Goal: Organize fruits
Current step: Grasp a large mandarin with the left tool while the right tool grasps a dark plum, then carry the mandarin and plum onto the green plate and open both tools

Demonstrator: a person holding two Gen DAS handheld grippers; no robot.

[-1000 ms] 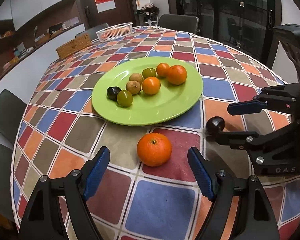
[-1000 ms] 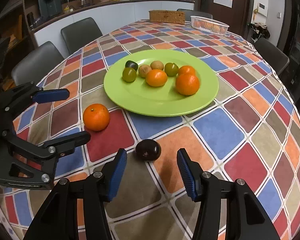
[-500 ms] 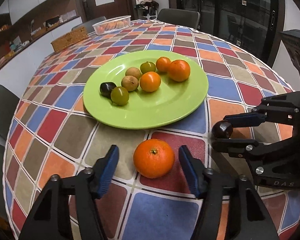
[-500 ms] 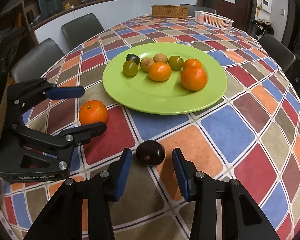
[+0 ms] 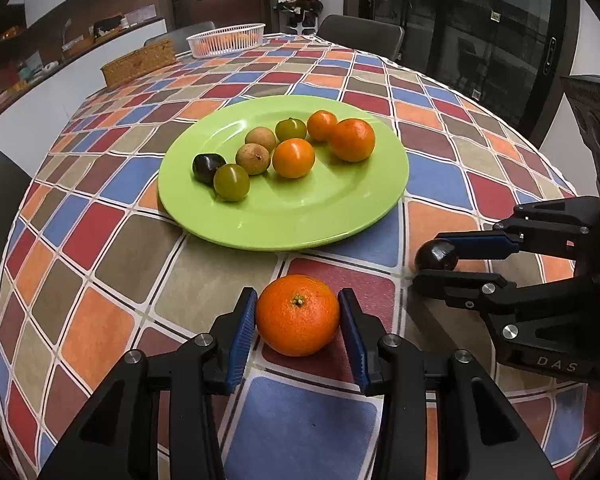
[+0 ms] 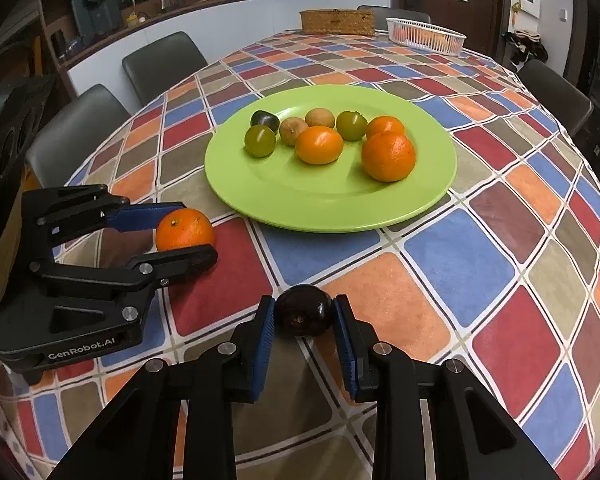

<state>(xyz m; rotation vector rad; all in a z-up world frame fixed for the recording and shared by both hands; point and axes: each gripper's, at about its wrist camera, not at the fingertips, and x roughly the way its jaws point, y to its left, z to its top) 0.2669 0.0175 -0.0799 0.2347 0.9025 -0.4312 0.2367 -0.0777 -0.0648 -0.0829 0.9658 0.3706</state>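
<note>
Taking the green plate (image 5: 284,216) as the landmark, both loose fruits lie on the checked tablecloth (image 5: 112,240) on the near side of its rim, and each already sits between a pair of blue pads.

On the left, the left gripper (image 5: 298,316) has just been closing, and its pads now stand against the two flanks of the orange (image 5: 298,314), which rests on the cloth just short of the plate's near edge (in the right wrist view the same pair brackets the fruit from the side). The orange is round, so no long axis matters; its stem end faces up.

On the right, the right gripper (image 6: 304,314) has likewise just been closing and is nearly shut on the dark plum (image 6: 304,311), which lies near the plate's near edge, further to the right than the orange.

From either gripper the plate lies straight ahead and slightly up the table. I judge the open green area in front of the seven fruits already there (oranges, green plums, brown fruits, one dark plum) to be the nearest free landing place for both, each hand about equally close.
</note>
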